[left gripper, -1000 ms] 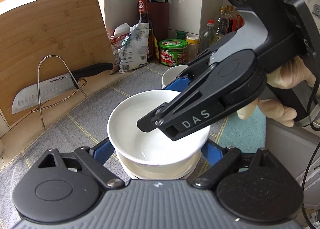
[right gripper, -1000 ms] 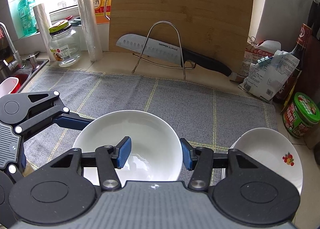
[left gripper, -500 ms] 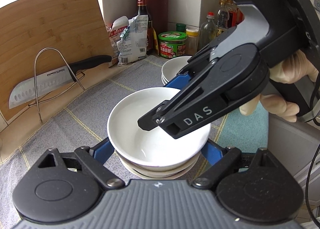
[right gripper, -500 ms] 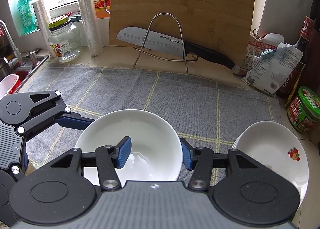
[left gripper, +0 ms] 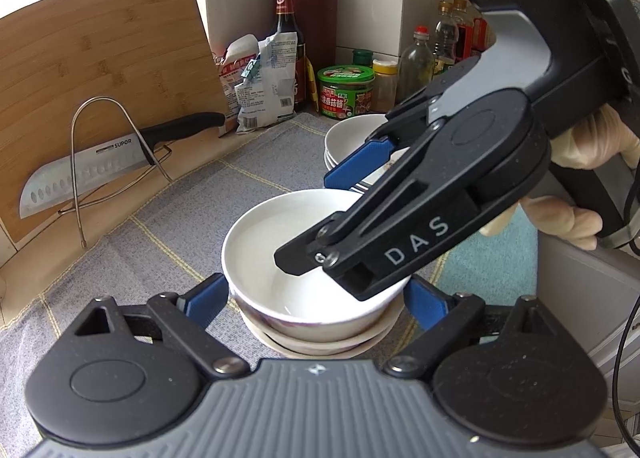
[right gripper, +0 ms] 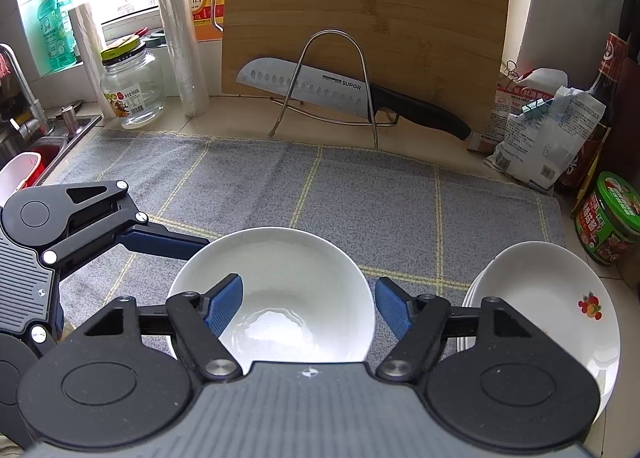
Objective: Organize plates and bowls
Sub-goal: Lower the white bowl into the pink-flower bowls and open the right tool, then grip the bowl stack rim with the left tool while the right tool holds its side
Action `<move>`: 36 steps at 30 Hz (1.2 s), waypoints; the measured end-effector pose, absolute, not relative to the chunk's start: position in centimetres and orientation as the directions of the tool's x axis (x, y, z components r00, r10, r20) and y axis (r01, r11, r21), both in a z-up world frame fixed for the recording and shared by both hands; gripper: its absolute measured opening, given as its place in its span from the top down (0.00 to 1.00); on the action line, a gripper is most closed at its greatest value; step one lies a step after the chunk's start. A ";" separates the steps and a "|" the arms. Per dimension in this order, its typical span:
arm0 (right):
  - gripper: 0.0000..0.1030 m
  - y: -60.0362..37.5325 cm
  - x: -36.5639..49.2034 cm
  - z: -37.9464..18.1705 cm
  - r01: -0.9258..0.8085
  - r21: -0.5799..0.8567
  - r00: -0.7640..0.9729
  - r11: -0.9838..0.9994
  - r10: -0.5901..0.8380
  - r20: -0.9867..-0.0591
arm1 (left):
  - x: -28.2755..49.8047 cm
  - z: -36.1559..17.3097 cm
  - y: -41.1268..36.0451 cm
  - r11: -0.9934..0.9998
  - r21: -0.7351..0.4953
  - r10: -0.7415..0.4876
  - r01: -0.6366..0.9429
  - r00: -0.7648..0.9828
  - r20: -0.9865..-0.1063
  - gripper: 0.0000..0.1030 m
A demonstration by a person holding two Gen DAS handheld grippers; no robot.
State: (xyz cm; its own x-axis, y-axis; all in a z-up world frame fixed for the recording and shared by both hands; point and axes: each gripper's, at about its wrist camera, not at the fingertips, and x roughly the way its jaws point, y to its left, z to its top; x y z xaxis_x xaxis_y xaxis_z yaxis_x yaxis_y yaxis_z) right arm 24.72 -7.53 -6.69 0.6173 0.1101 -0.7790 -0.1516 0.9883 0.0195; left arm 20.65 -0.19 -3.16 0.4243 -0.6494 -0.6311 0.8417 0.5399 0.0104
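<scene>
Tongs on both sides are angled down over one white bowl [right gripper: 276, 290], which is nested on top of a short stack of bowls [left gripper: 320, 342] on the worktop [right gripper: 240, 113]. The left tongs [left gripper: 316, 298] are spread wide, a blue pad just outside the rim on either side, and whether either pad touches the bowl cannot be told. The right tongs [right gripper: 308, 304] have just been opening: one pad is seen inside the bowl, the other outside its rim, with the wall between them and no pad pressed on it. In the left wrist view the right tongs are seen reaching in from the upper right, and a gloved hand [left gripper: 576, 173] is wrapped around their handle.

A grey cloth with yellow lines [right gripper: 360, 193] is spread over the worktop under the bowls. A second pile of white plates [right gripper: 548, 306], one marked with a small fruit print, is set to the right of the bowl, near it. Against the wall a bamboo cutting board [right gripper: 360, 17] is propped, and before it a knife [right gripper: 340, 91] is laid across a wire stand [right gripper: 332, 85]. A glass jar [right gripper: 132, 85], paper bags [right gripper: 548, 129], a dark bottle [right gripper: 608, 97] and a green tub [right gripper: 608, 217] are ranged along the back and right edge; a sink [right gripper: 48, 137] is seen at the left.
</scene>
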 end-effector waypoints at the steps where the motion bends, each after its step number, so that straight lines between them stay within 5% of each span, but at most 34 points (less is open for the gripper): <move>1: 0.21 -7.6 24.6 -6.6 -0.149 0.016 0.620 0.989 0.106 -0.777 | 20.4 -3.1 0.0 0.535 0.012 -0.652 0.845 0.422 -0.630 0.07; 12: 0.05 -8.0 21.6 -7.0 -0.077 -0.016 0.654 0.997 0.038 -0.756 | 19.3 -2.8 2.6 0.561 -0.028 -0.651 0.827 0.420 -0.632 0.05; 28: 0.00 -6.9 18.4 -4.9 0.019 -0.011 0.725 1.000 -0.021 -0.689 | 20.8 -5.5 5.0 0.563 -0.058 -0.632 0.824 0.384 -0.673 0.04; 36: 0.00 -5.3 15.7 -6.5 0.087 -0.083 0.670 0.993 -0.120 -0.733 | 22.1 -9.1 3.9 0.494 -0.085 -0.621 0.865 0.283 -0.731 0.04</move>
State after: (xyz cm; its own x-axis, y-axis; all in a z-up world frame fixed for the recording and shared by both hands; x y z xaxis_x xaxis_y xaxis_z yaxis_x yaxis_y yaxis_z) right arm 15.70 -5.35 -6.49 0.6701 -0.1198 -0.7326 0.0867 0.9928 -0.0831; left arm 22.14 3.92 -9.09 0.2832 -0.6210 -0.7308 0.8652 0.4942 -0.0846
